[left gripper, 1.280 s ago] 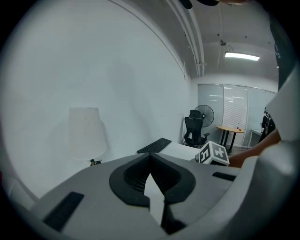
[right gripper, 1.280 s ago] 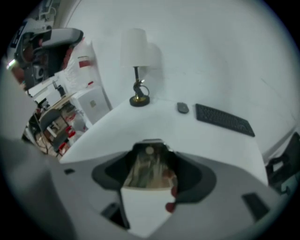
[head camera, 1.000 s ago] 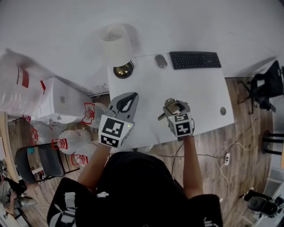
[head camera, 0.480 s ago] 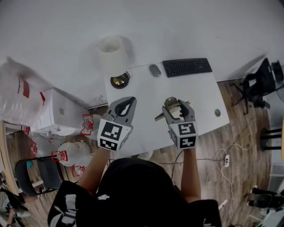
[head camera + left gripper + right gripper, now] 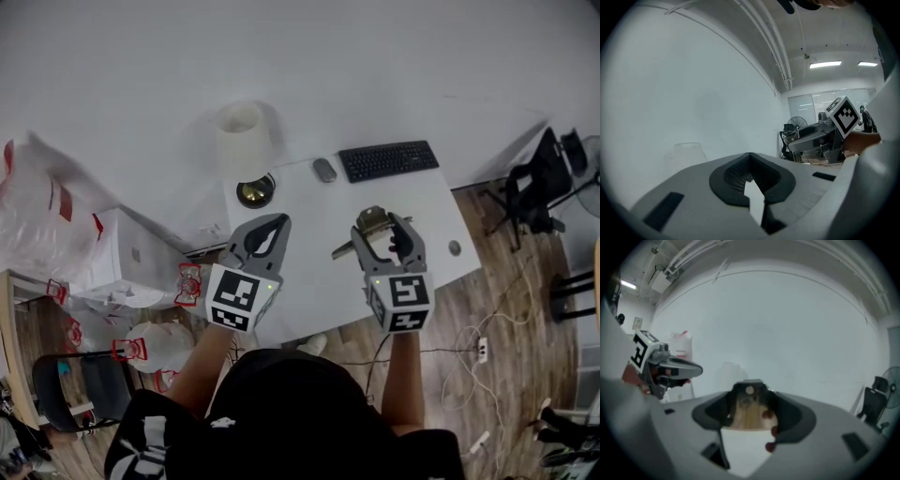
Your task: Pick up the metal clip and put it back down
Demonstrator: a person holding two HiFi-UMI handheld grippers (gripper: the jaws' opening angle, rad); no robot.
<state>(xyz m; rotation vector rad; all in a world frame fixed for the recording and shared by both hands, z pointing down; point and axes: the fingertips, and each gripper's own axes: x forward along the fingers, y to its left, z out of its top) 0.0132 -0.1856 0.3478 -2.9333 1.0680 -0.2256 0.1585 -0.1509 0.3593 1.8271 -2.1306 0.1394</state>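
– Over the white desk (image 5: pixel 309 220), on the near side of the black keyboard (image 5: pixel 388 160), your right gripper (image 5: pixel 382 231) is clamped on the brass-coloured metal clip (image 5: pixel 372 218). It hangs clear of the surface as far as I can tell. So the pickup looks done and setting it down is what's left?

– Yeah, that's my read too. The right gripper view shows the clip's body pinched between the pads, and one lever pokes out, angled away from the keyboard. I'd come straight down on the bare patch in front of the keyboard and level your wrist so the clip lands flat, not on that lever. Don't let go until you feel it touch, because a hard clip on a slick desktop will probably skitter if dropped. Then spread the jaws wide and lift straight up so a pad doesn't drag it along.

– And the left gripper (image 5: pixel 274 222)?

– Jaws pressed together, nothing in them, sitting nearer you and left of the keyboard. Just park it there.
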